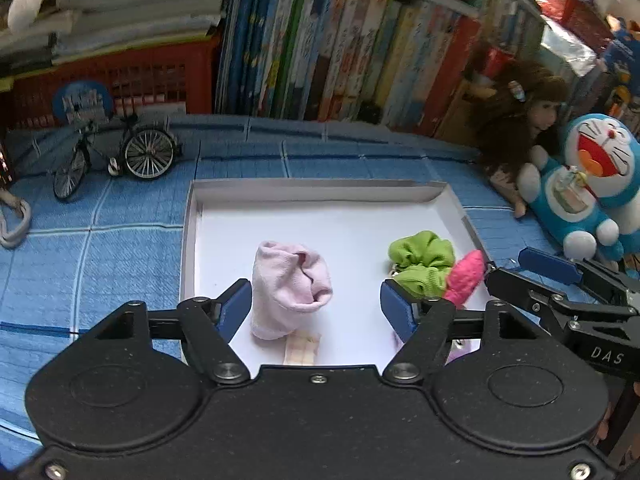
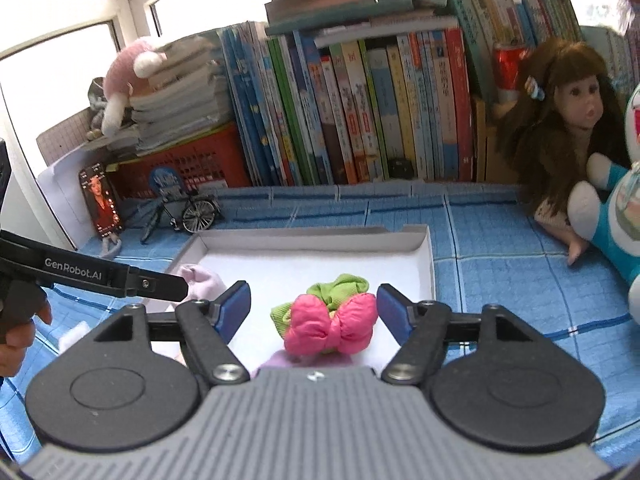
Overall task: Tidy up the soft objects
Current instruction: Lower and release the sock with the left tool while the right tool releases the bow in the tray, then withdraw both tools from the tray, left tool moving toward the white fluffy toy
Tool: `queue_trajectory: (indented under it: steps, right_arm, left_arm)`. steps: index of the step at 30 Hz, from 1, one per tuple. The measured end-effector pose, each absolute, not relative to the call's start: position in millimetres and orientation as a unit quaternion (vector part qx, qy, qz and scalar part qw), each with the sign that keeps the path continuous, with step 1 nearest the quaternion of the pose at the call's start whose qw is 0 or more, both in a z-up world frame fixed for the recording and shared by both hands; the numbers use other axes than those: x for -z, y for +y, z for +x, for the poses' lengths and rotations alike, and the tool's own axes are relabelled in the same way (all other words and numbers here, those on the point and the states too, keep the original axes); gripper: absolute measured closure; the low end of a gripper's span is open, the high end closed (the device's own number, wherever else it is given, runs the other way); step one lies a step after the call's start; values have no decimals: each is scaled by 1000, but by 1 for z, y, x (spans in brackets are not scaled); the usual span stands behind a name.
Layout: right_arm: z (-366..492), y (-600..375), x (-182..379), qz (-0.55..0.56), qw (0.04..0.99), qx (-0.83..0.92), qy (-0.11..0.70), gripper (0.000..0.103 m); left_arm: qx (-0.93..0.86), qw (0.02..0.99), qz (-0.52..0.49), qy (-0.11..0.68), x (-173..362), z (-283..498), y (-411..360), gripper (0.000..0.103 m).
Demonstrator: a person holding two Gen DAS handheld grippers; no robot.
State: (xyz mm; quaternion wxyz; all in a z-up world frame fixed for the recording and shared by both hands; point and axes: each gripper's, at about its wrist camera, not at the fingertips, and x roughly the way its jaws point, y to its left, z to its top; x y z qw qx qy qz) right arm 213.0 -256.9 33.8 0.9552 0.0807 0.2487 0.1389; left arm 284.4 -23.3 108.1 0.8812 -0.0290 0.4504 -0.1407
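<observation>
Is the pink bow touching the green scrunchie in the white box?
Touching. In the right wrist view the pink bow lies against the green scrunchie with no gap; the left wrist view shows them pressed together too.

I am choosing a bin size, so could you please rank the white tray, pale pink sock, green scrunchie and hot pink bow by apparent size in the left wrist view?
1. White cardboard tray
2. Pale pink sock
3. Green fabric scrunchie
4. Hot pink padded bow, partly hidden, so unsure
</observation>
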Motion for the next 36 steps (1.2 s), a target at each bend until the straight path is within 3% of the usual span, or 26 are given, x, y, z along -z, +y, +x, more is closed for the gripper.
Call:
queue_trajectory:
  steps: [13, 36]
  right_arm:
    - [151, -259, -59, 52, 968, -162, 182, 15]
    - [64, -276, -50, 22, 979, -158, 127, 7]
  left_arm:
    - [181, 902, -26, 392, -143, 220, -16, 27]
    - [213, 918, -43, 332, -146, 122, 11, 25]
